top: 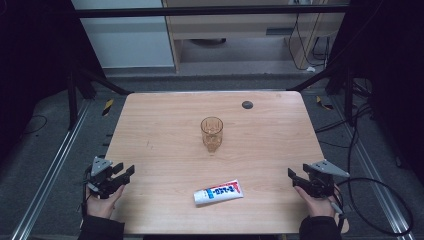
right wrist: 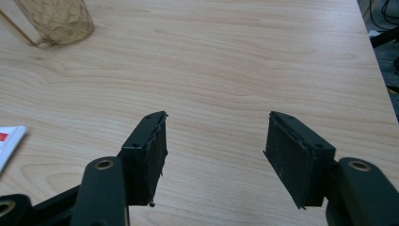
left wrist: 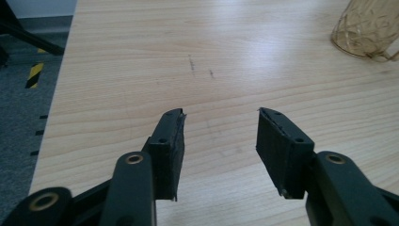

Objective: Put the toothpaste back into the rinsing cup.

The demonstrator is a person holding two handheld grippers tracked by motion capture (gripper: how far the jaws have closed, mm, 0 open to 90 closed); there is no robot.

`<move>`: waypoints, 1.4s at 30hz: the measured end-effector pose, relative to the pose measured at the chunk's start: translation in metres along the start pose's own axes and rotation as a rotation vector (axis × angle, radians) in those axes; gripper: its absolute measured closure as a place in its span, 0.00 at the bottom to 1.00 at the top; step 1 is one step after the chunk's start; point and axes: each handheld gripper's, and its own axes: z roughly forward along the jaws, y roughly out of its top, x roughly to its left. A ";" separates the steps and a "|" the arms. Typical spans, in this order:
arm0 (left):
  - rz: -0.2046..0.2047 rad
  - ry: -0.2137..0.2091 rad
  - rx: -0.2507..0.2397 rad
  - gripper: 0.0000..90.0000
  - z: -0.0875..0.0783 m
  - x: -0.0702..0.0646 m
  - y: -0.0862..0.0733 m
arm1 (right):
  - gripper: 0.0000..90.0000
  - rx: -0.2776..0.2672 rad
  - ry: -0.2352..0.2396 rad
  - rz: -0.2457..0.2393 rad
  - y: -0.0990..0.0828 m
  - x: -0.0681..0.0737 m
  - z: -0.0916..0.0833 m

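Left gripper (top: 126, 172): jaws apart, nothing between them.
Right gripper (top: 291, 175): jaws apart, empty too.
Toothpaste tube (top: 218, 192): lying flat between them, probably capped.

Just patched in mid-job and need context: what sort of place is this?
Probably a lab recording rig: a bare wooden table inside a dark metal frame, cables trailing over grey carpet.
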 end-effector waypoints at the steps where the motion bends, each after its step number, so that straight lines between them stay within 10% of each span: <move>1: 0.006 -0.005 0.000 0.60 -0.001 -0.002 0.001 | 0.42 -0.003 0.004 -0.006 0.001 0.001 0.000; 22: 0.135 -0.176 0.056 0.98 0.002 -0.055 0.020 | 0.43 0.003 0.072 -0.023 0.003 0.020 0.003; 42: 0.290 -0.322 0.167 0.99 0.031 -0.115 0.034 | 0.33 0.011 0.057 -0.060 0.000 0.033 0.013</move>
